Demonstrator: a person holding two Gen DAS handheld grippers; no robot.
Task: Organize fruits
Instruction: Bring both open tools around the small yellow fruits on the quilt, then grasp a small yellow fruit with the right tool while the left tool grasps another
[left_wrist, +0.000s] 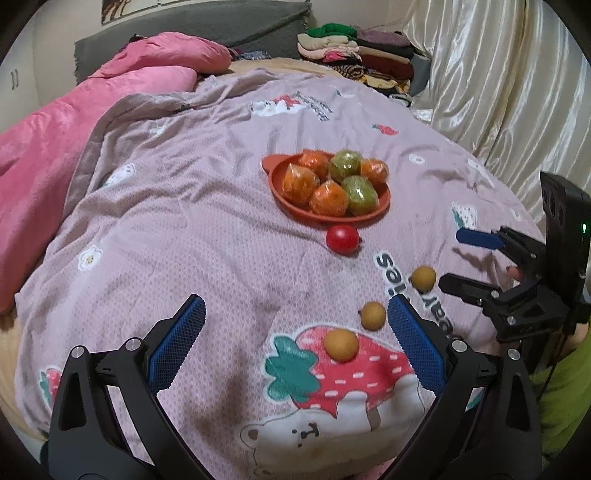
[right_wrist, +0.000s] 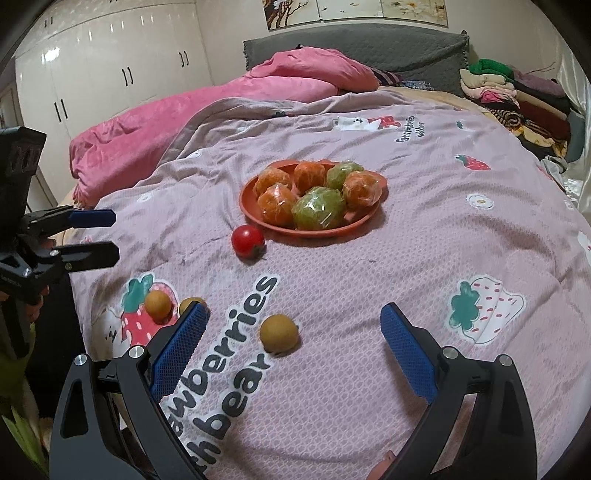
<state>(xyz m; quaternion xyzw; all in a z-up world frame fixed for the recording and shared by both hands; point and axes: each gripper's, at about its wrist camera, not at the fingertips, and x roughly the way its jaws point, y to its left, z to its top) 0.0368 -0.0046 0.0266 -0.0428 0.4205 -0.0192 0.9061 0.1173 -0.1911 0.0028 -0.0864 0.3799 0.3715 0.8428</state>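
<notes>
Red tomato (right_wrist: 248, 240) lies just beside the fruit-filled plate (right_wrist: 248, 206).

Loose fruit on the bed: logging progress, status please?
Both hand-held grippers, left and right, open, empty. Three longans and tomato off plate. Path clear.

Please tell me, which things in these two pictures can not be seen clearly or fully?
- Middle brown fruit: right wrist view, partly behind the right gripper's finger.
- Fruits on the plate: both views, plastic wrap hides their skin.
- Folded clothes: both views, too small and warped at the edge.
</notes>
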